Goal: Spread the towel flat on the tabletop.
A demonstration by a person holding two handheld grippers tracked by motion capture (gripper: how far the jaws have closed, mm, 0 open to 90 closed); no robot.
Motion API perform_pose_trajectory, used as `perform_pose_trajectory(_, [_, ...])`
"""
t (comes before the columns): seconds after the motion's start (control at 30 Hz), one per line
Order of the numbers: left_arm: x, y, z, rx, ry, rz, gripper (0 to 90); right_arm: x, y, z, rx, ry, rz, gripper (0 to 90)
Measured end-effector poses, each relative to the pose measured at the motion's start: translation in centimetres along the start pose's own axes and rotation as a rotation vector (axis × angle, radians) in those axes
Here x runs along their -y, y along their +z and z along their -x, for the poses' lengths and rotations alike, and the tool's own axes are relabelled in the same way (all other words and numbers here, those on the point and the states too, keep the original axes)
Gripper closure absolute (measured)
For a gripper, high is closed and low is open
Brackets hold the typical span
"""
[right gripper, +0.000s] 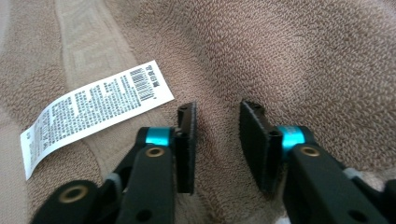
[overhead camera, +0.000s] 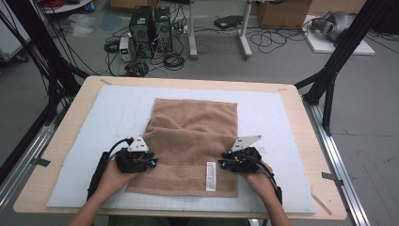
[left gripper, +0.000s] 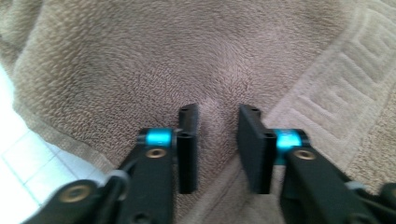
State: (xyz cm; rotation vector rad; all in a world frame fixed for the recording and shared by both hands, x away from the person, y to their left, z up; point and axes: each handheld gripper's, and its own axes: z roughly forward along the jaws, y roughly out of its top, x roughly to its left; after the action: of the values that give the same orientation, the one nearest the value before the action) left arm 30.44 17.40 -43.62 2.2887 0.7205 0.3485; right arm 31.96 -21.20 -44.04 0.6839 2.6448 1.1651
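Observation:
A tan towel (overhead camera: 193, 136) lies on the white mat (overhead camera: 94, 122), with a rumpled upper layer folded toward the front and a patterned border strip left showing along the near edge. A white care label (overhead camera: 211, 176) lies on that strip. My left gripper (overhead camera: 153, 163) rests low over the towel's left side at the fold edge. In the left gripper view its jaws (left gripper: 217, 114) stand apart over the pile, gripping nothing. My right gripper (overhead camera: 222, 165) sits at the right side, jaws parted (right gripper: 217, 112) just above the towel (right gripper: 303, 56), beside the label (right gripper: 93, 109).
The mat covers a wooden tabletop (overhead camera: 301, 117). Black frame struts (overhead camera: 329, 80) rise at both sides of the table. On the floor beyond are computer towers (overhead camera: 150, 28), cables and cardboard boxes. Bare mat flanks the towel left and right.

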Motion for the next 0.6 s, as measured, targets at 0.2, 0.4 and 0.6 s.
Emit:
perform_pose_trajectory(0.2, [-0.2, 0.0, 0.6, -0.019, 0.02, -0.008, 84.9, -0.3, -0.3, -0.4, 0.0, -0.02, -0.013, 83.3])
perform_pose_trajectory(0.4, [-0.2, -0.5, 0.7, -0.009, 0.016, 0.005, 86.0, -0.5, -1.0, -0.6, -0.001, -0.04, 0.002, 84.5])
perform_pose_trajectory(0.6, [0.0, -2.4, 1.0, 0.009, 0.003, 0.066, 86.1, -0.6, -2.1, -1.0, -0.016, -0.035, 0.035, 84.6])
